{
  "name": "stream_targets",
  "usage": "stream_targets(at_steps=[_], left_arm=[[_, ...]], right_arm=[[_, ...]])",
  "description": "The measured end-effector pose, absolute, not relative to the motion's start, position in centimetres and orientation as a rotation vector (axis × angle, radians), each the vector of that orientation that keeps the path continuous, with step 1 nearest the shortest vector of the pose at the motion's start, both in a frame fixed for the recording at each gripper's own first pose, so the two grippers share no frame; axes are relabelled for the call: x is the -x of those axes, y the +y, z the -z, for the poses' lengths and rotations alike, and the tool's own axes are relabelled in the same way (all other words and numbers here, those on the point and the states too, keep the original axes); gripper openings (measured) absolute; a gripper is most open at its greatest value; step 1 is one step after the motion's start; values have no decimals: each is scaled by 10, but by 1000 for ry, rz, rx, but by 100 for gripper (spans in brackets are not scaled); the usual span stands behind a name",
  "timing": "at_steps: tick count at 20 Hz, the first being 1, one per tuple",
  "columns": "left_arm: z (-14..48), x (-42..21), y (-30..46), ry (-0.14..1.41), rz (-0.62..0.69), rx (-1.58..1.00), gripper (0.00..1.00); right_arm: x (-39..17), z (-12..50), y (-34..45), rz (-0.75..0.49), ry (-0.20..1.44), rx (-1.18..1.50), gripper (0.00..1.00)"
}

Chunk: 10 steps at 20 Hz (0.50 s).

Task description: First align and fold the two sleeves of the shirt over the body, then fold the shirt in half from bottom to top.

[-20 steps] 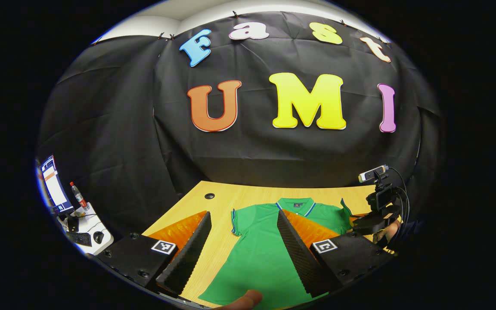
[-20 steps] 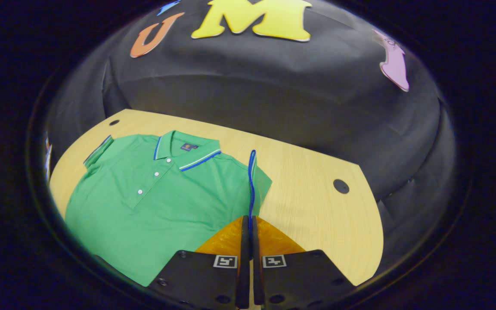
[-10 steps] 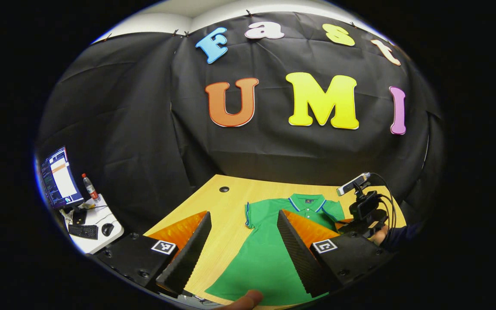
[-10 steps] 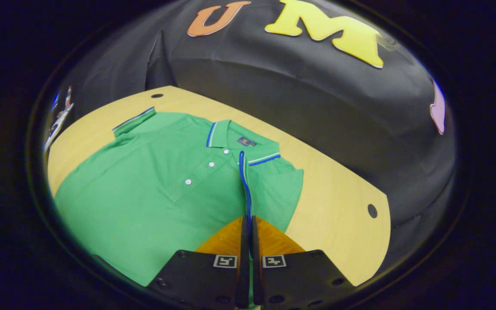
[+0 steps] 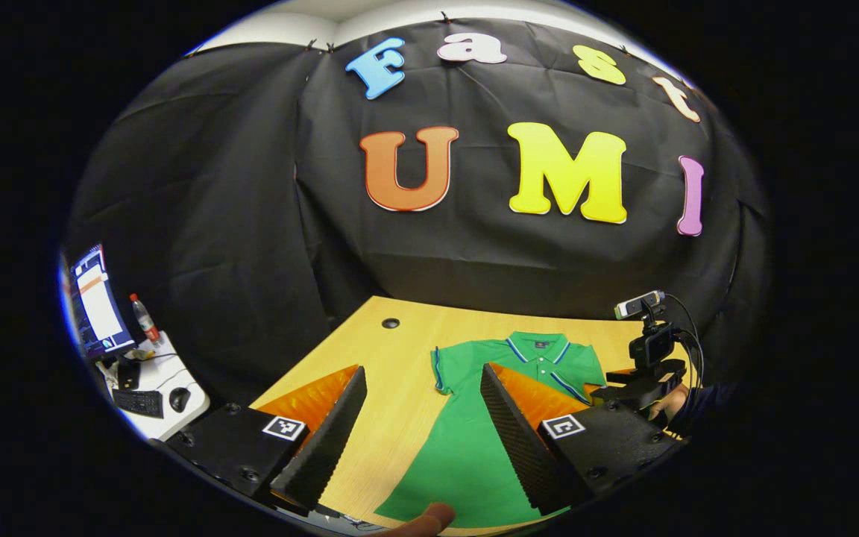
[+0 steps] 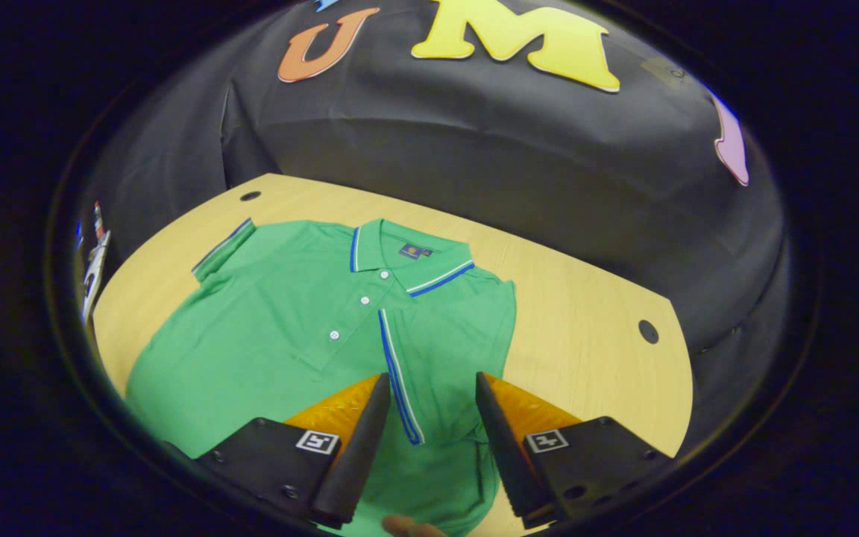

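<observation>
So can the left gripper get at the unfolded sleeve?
Probably yes: the left gripper is open, and the sleeve lies flat on the table just ahead, with nothing between.

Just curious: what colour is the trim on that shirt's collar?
Blue and white stripes on the green shirt's collar, clearest in the right gripper view.

Wooden table against black cloth wall.

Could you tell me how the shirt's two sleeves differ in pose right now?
The right sleeve is folded inward over the shirt body, its striped cuff running down the chest between the right claw fingers, which stand open. The left sleeve lies spread outward on the table, cuff pointing away from the body. Both are short, green, with blue-and-white trimmed cuffs.
</observation>
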<state>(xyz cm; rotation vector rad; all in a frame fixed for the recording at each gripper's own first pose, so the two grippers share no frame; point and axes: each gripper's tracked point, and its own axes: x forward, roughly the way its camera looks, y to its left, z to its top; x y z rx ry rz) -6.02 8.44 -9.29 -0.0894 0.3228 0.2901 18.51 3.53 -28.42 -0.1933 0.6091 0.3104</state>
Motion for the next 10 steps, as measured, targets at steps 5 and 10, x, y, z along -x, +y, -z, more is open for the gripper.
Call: stream_targets(at_steps=[5,10], left_arm=[[113,23,104,343,-198,105,99],[148,-27,121,370,-152,99,99]], right_arm=[[-151,224,24,-220,545,120,87],[-102,155,16,-157,416,44,88]])
